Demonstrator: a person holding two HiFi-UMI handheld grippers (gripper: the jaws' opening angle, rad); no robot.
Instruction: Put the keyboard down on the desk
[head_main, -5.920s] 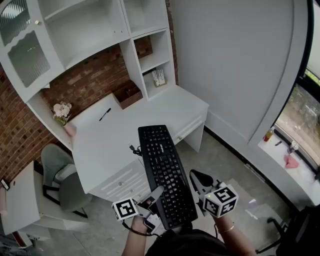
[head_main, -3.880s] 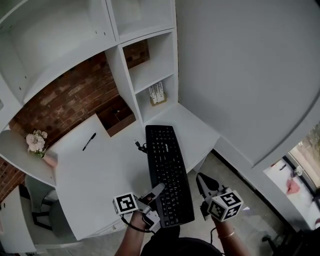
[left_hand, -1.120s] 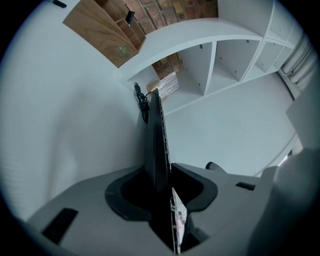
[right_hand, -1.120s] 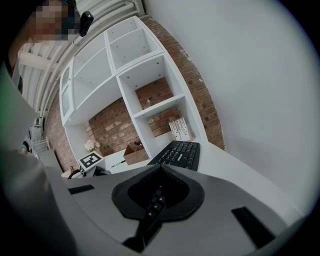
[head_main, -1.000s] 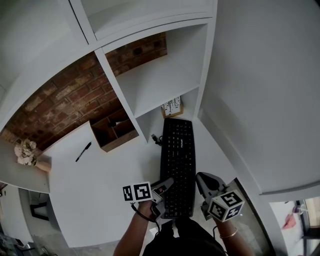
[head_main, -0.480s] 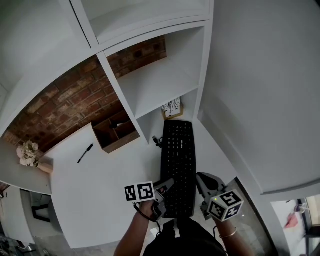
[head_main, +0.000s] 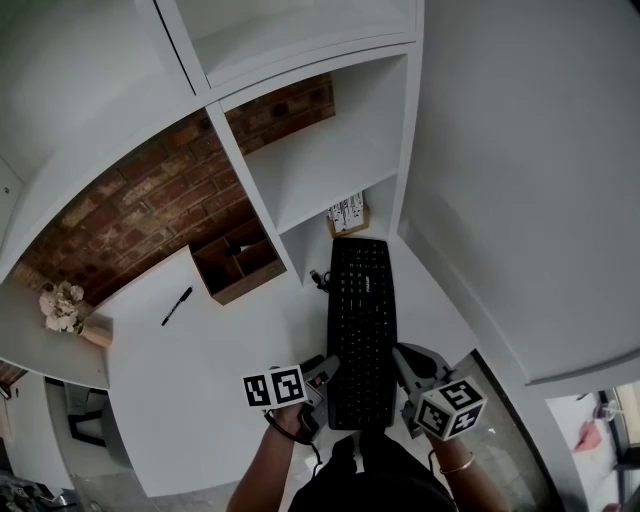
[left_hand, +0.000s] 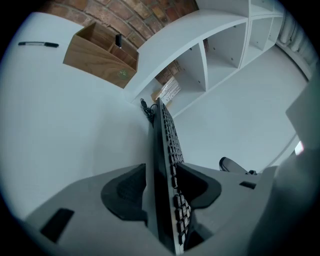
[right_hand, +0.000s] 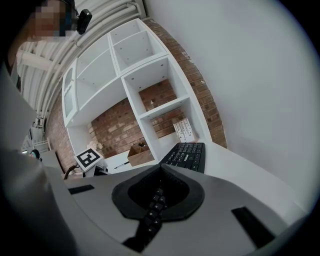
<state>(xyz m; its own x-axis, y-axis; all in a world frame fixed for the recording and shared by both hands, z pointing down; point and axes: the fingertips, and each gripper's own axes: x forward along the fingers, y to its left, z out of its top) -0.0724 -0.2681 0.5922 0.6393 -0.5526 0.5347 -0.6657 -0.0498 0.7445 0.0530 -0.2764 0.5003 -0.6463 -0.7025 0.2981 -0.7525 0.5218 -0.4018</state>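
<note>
— Checked the left gripper (head_main: 320, 375)?
— Opening, with the keyboard (head_main: 361, 320) edge-on between the jaws and barely clear of either pad.
— And the right gripper (head_main: 408, 368)?
— Clamped on the keyboard's near end, with keys between the jaws. Lying flat on the desk (head_main: 200, 390), stretching away ahead of both.

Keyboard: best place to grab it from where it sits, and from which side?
Likely the near end of the keyboard, pinching its thin long edges from left and right. It lies flat on the desk, lengthwise away from the person, far end close to the shelf unit, so the near end is the open approach.
</note>
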